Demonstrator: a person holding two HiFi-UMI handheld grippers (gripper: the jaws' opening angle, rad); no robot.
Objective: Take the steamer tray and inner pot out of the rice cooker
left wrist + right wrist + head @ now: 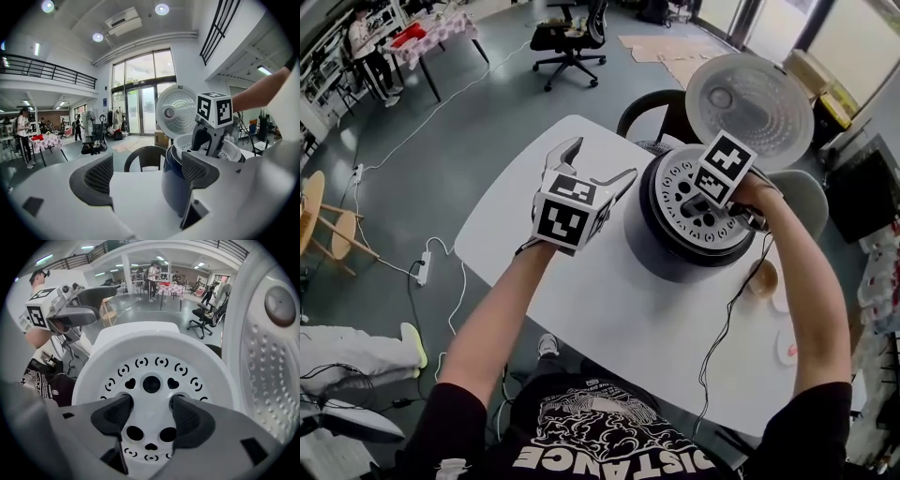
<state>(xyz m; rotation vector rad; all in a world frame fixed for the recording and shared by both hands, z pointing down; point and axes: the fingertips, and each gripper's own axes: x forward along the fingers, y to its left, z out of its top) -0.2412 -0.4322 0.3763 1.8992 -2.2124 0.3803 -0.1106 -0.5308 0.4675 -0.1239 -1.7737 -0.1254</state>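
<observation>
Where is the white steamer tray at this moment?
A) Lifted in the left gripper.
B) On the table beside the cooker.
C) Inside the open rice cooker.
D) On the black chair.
C: the steamer tray sits within the rim of the rice cooker, lid raised, under the right gripper.

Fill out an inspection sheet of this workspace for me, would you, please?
Surface: white table.
Job's things: rice cooker, lid open; steamer tray seated in it; inner pot hidden beneath.
Clutter: small dishes at the table's right edge.
Grippers: left gripper open, empty, beside the cooker; right gripper pointing down, jaws apart, tips at two tray holes.
Cables: black cable across the table; power strip on the floor.
Surroundings: office chair, dark chair behind the table, person at a far table.
</observation>
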